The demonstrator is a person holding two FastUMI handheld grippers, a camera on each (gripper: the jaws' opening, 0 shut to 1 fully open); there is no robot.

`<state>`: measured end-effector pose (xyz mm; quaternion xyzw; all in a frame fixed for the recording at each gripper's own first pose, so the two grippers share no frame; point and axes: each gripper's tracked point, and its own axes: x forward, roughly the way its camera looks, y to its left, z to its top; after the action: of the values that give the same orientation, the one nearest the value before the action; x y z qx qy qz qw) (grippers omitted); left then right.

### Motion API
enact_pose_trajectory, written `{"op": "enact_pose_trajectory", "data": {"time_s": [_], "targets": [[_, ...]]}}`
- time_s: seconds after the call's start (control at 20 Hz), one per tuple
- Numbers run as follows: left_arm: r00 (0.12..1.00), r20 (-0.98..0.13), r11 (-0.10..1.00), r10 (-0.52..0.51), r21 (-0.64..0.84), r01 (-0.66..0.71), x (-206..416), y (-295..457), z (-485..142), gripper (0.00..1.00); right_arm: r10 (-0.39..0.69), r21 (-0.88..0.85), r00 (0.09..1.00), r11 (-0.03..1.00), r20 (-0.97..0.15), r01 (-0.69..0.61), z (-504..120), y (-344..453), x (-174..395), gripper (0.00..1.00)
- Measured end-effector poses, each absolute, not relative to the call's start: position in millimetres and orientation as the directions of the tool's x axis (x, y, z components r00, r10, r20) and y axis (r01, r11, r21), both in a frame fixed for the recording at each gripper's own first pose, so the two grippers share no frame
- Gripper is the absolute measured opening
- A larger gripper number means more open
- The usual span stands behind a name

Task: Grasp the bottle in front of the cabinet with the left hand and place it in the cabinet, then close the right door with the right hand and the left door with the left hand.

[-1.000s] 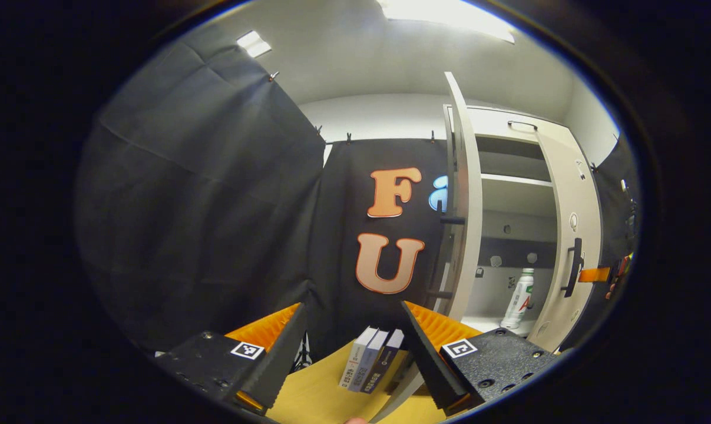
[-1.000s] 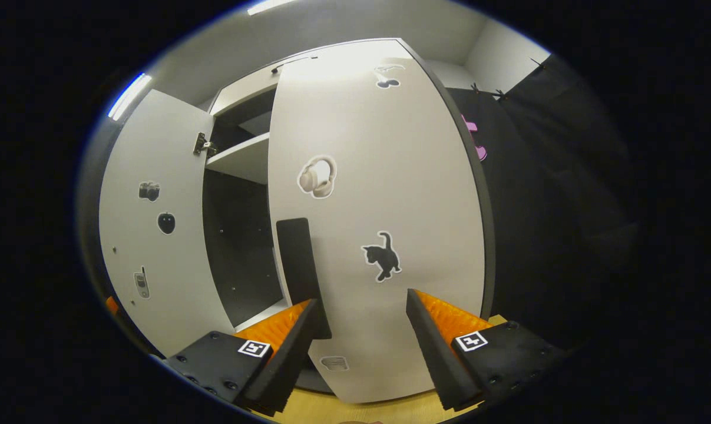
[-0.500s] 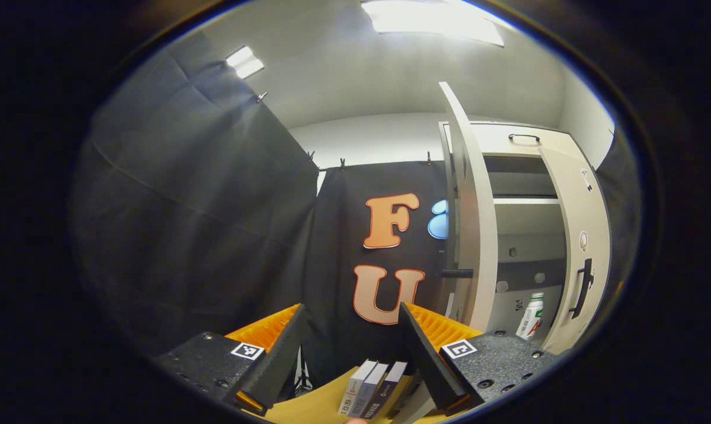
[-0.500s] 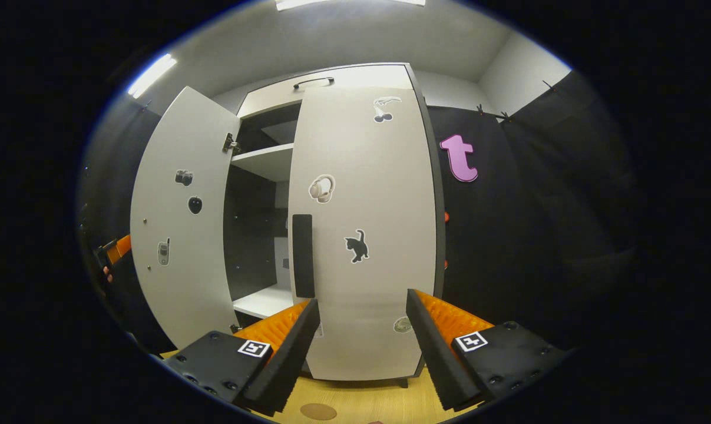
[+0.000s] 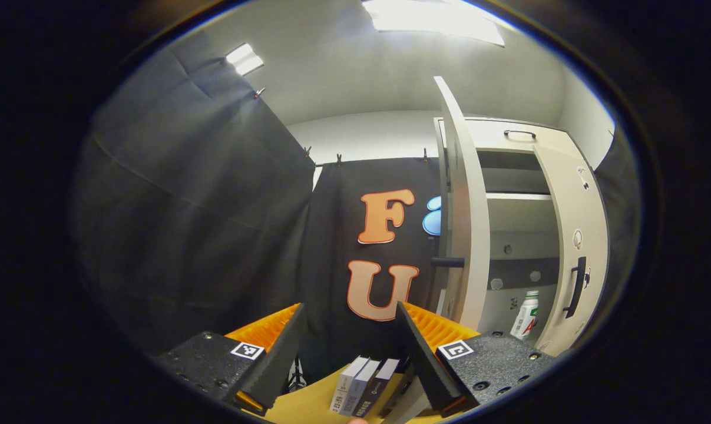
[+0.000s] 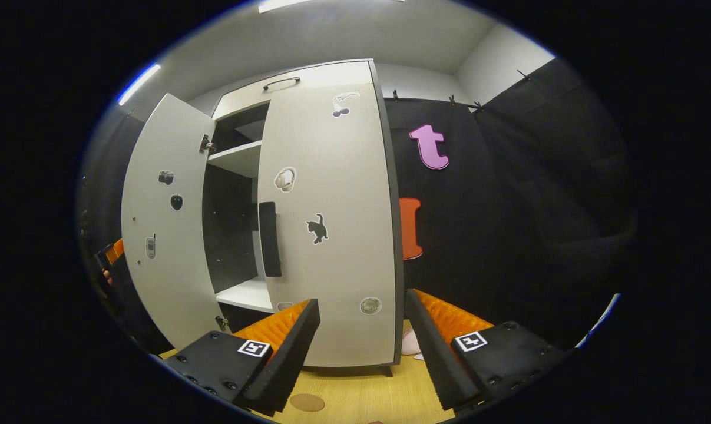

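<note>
The white bottle [image 5: 526, 315] with a green cap stands upright on the cabinet's bottom shelf [image 6: 246, 294], seen through the gap between the doors. The left door [image 5: 464, 206] stands wide open, edge-on in the left gripper view, its dark handle [image 5: 446, 262] pointing left. The right door [image 6: 331, 224] with the cat sticker looks shut against the cabinet, its black handle [image 6: 270, 238] at its left edge. My left gripper [image 5: 349, 347] is open, empty, and left of the open door. My right gripper [image 6: 361, 347] is open, empty, and a short way back from the right door.
Three books [image 5: 361, 380] stand on the wooden table [image 6: 361, 394] just ahead of my left gripper. An upper shelf [image 6: 237, 159] crosses the cabinet. The other gripper's orange part [image 6: 112, 253] and a hand show behind the open left door [image 6: 161, 224].
The right door has swung from ajar to shut. My right gripper has drawn back from it and turned rightward. My left gripper has tilted up a little and stays open.
</note>
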<state>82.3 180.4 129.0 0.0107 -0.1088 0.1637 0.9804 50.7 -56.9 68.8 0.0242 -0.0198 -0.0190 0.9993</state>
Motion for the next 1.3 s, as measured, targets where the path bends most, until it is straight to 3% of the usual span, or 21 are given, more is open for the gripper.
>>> {"op": "enact_pose_trajectory", "data": {"time_s": [0.05,0.5,0.55,0.95,1.0,1.25,1.3], "targets": [[0.924,0.218,0.947,0.315,-0.015,-0.32,82,178,129,0.92,-0.042,0.05,0.998,0.998,0.039,0.04,69,-60,49,0.98],[0.937,0.215,0.96,0.275,-0.008,-0.28,73,143,131,0.92,-0.051,0.07,0.997,0.996,0.059,0.047,71,-73,32,0.98],[0.941,0.211,0.963,0.264,-0.009,-0.268,74,138,131,0.87,-0.052,0.071,0.997,0.996,0.06,0.048,71,-73,31,0.98],[0.97,0.188,0.988,0.156,-0.035,-0.152,79,96,128,0.92,-0.07,0.06,0.995,0.996,0.067,0.066,69,-82,8,0.98],[0.972,0.186,0.99,0.141,-0.035,-0.137,82,91,128,0.92,-0.074,0.059,0.995,0.996,0.066,0.07,69,-83,5,0.89],[0.984,0.171,0.998,0.041,-0.062,-0.031,92,51,121,0.92,-0.096,0.06,0.993,0.994,0.065,0.092,69,-90,-3,0.89],[0.985,0.171,0.998,0.023,-0.069,-0.011,95,42,119,0.88,-0.103,0.059,0.992,0.993,0.066,0.099,69,-91,-5,0.89]]}}
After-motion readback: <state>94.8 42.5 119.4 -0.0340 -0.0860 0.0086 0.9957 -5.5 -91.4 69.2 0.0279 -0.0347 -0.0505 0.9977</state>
